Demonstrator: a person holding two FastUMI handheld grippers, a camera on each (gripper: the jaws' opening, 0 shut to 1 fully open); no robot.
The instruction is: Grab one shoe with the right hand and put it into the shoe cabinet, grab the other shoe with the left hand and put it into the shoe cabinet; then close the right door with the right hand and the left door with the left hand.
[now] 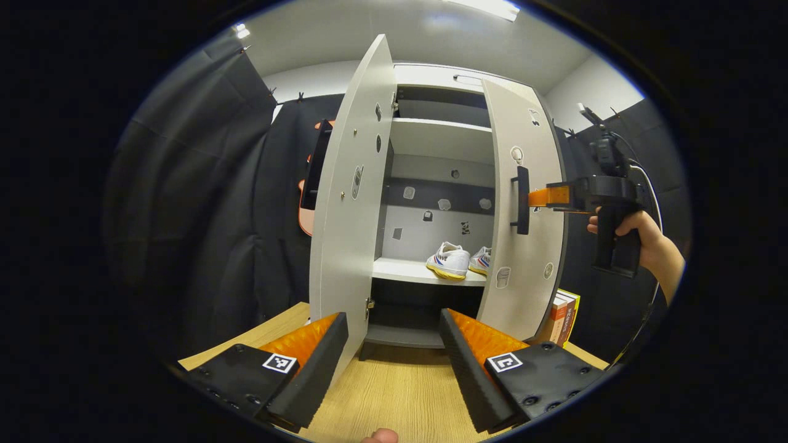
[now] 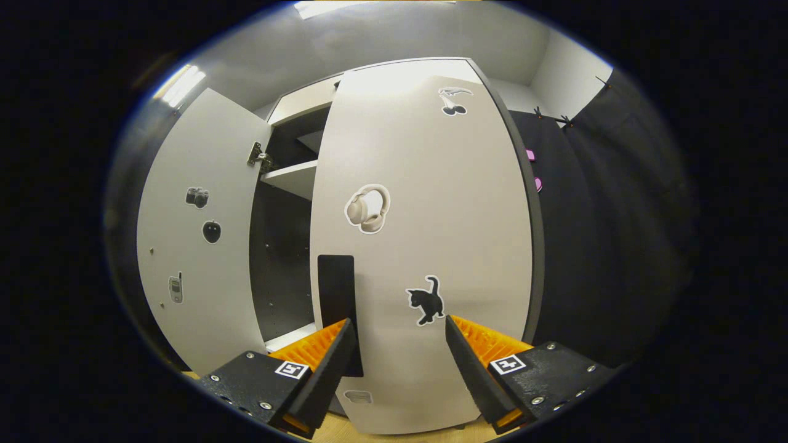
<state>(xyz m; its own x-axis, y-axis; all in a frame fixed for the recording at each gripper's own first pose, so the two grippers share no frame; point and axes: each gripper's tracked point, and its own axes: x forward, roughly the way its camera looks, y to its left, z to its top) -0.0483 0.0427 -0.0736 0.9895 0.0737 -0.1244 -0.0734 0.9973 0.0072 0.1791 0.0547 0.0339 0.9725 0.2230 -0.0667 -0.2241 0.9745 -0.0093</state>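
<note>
Left gripper view: low over the table [image 1: 394, 387], set back, facing the open cabinet [image 1: 440, 141]. Right gripper view: close against the right door [image 2: 425, 246]. Both share that door and the left door [image 1: 351, 203].

no text, number or brand can be read; the cabinet door [image 2: 425, 246] stickers are only pictures.

Your left tool [image 1: 391, 354] has ribbed wedge-shaped fingers on dark plates dotted with screws, each plate carrying a small square black-and-white marker. Your right tool [image 1: 530, 198] has a chunky black pistol grip, a camera block on top and a thin cable trailing down behind your bare hand [image 1: 640, 237].
</note>
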